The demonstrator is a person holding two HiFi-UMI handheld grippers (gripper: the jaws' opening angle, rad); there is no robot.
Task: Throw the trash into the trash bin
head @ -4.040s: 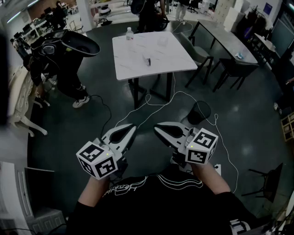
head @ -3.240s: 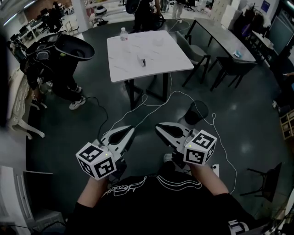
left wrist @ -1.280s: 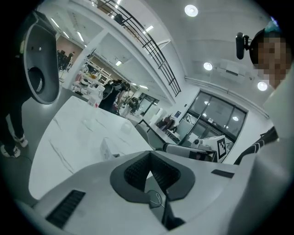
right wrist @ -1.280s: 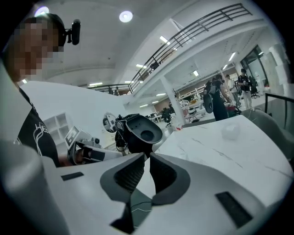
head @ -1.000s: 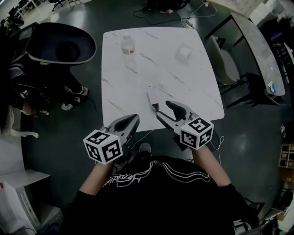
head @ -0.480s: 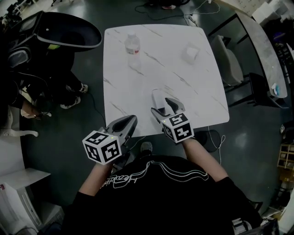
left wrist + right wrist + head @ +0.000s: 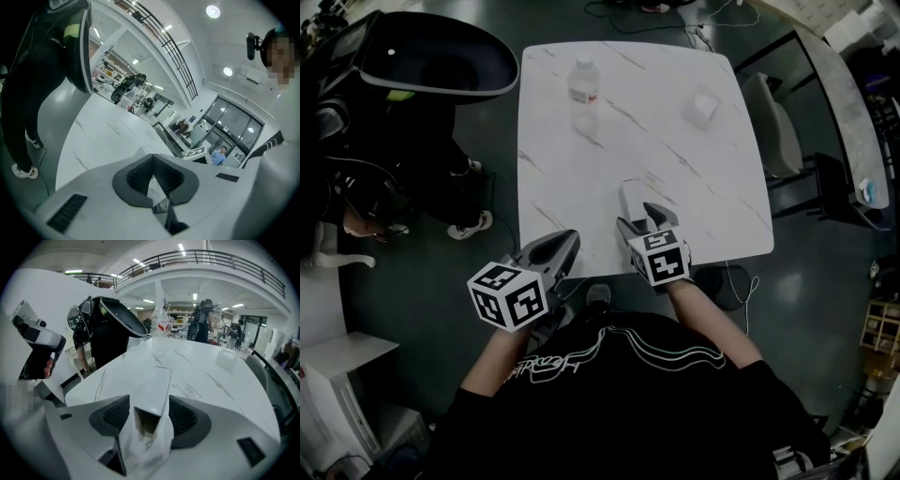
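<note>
A white carton point(image 7: 630, 199), near end open and dark inside, lies at centre frame between the right gripper's point(image 7: 639, 217) jaws, which have just been opening and now stand wide. The left gripper point(image 7: 566, 242) is closed and empty. A second ago the right gripper was higher.

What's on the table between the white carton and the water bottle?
Nothing: only bare marbled tabletop runs from the white carton to the water bottle, as both the head view and the right gripper view show.

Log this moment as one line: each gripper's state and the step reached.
left gripper: shut, empty | right gripper: open, fingers just opened, white carton between them on table | step: not yet grasped
</note>
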